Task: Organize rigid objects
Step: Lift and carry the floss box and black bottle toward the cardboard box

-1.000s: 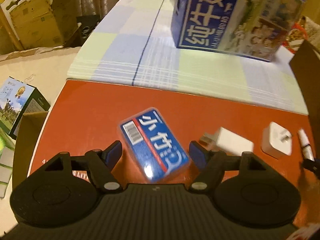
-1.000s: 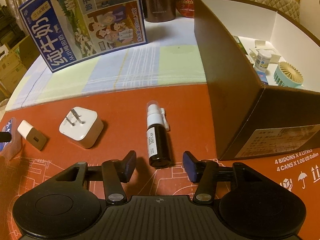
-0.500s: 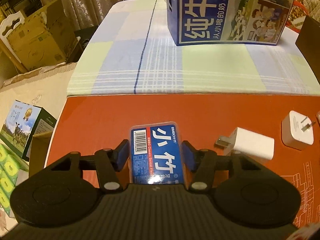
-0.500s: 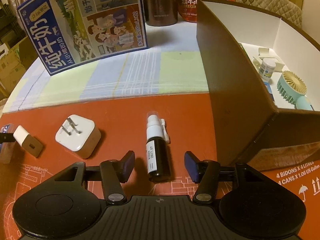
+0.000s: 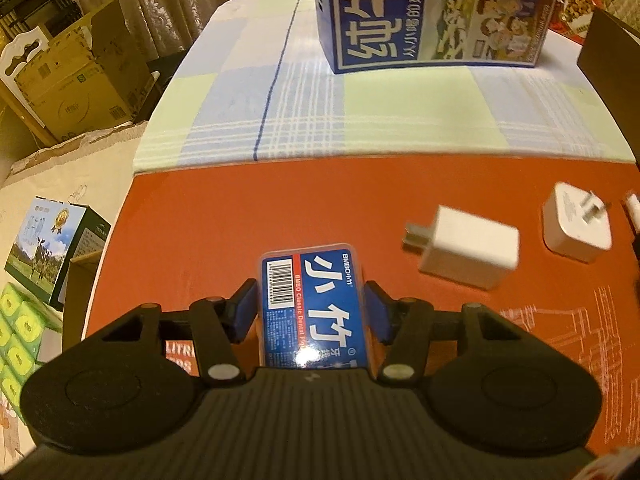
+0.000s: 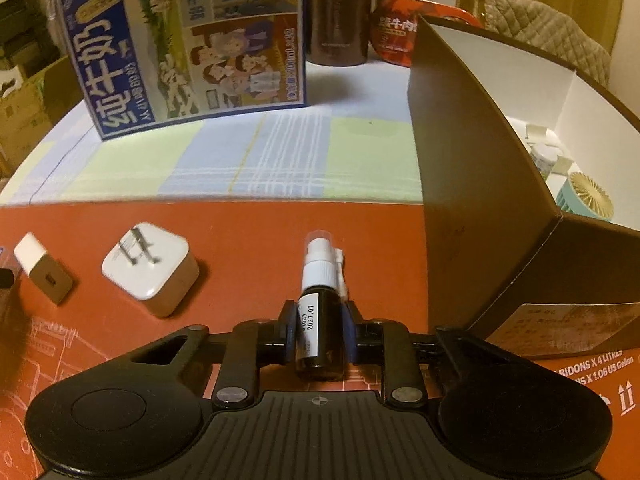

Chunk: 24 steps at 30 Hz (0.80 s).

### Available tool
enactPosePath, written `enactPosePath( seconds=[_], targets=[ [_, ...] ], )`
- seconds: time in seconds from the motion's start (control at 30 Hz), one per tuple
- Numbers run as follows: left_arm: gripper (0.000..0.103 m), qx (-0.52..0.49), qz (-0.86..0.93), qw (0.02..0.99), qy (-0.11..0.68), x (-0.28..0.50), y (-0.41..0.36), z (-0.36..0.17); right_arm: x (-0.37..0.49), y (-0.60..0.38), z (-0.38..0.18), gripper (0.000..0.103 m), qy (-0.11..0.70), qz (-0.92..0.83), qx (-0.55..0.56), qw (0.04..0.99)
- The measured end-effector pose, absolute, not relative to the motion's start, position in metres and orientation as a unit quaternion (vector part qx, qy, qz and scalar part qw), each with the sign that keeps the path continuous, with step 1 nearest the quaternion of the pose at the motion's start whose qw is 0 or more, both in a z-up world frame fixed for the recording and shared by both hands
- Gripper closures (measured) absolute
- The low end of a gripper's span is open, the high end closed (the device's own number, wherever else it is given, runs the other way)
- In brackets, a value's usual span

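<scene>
My left gripper point(image 5: 311, 304) is shut on a blue dental floss box point(image 5: 314, 308), its pads pressed on both long sides, over the red mat point(image 5: 240, 220). My right gripper point(image 6: 319, 326) is shut on a dark spray bottle point(image 6: 320, 320) with a white nozzle that points away from me. A white slim charger point(image 5: 466, 246) and a white square plug point(image 5: 576, 230) lie on the mat to the right of the left gripper; both also show in the right wrist view, the charger point(image 6: 42, 274) and the plug point(image 6: 150, 274).
A brown open box point(image 6: 480, 200) stands at the right, holding a teal fan point(image 6: 588, 198) and small jars. A big blue milk carton point(image 5: 432, 12) stands on the checked tablecloth point(image 5: 360, 112) behind. A brown canister point(image 6: 338, 12) and red tin point(image 6: 394, 30) stand at the back.
Both grippers have closed: the left on the floss box, which now lies straight between the fingers, the right on the spray bottle. Both have moved forward over their objects.
</scene>
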<state>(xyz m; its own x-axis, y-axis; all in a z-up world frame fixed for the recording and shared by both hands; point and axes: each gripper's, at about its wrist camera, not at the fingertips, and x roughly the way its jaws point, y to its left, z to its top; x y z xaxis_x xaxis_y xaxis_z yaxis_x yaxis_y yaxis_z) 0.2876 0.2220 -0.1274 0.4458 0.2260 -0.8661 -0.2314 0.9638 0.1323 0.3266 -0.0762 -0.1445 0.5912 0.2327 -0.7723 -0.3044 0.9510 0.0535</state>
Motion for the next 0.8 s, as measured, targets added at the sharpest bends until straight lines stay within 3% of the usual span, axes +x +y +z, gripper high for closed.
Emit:
enactPosePath(
  seconds=[0.8],
  targets=[
    [0.051,0.012,0.093,0.852,0.514,0.228,0.149,-0.105,0.273,-0.110,-0.116,0.083,0.447,0.225,-0.024,0.866]
  ],
)
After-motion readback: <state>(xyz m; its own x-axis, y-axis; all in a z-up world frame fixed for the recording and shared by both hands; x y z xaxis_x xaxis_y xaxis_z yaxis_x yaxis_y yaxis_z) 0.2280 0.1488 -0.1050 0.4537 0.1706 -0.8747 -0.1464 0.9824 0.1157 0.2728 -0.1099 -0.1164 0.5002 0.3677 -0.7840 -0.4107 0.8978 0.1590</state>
